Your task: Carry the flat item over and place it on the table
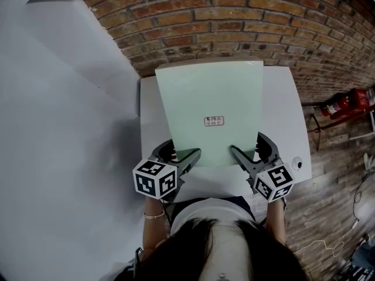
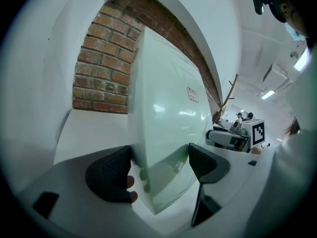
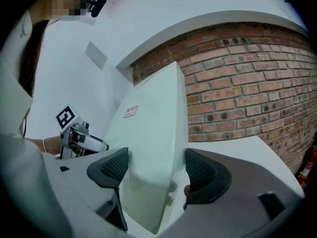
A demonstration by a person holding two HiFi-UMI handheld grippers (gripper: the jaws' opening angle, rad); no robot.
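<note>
The flat item [image 1: 210,113], a pale green sheet with a small printed label [image 1: 214,121] near its centre, is held over the white bench [image 1: 287,98] and covers most of the bench top. Its far edge lies towards the brick wall [image 1: 234,22] behind the bench. Whether that edge touches the bench cannot be determined.

The left hand-held gripper [image 1: 179,160] is clamped on the near left corner, with one jaw on each face. The right hand-held gripper [image 1: 246,157] is clamped likewise on the near right corner.

Handling: the sheet shows no sag, so it is probably stiff and light. Its glossy faces may slip. Grip both near corners and lower it evenly.
</note>
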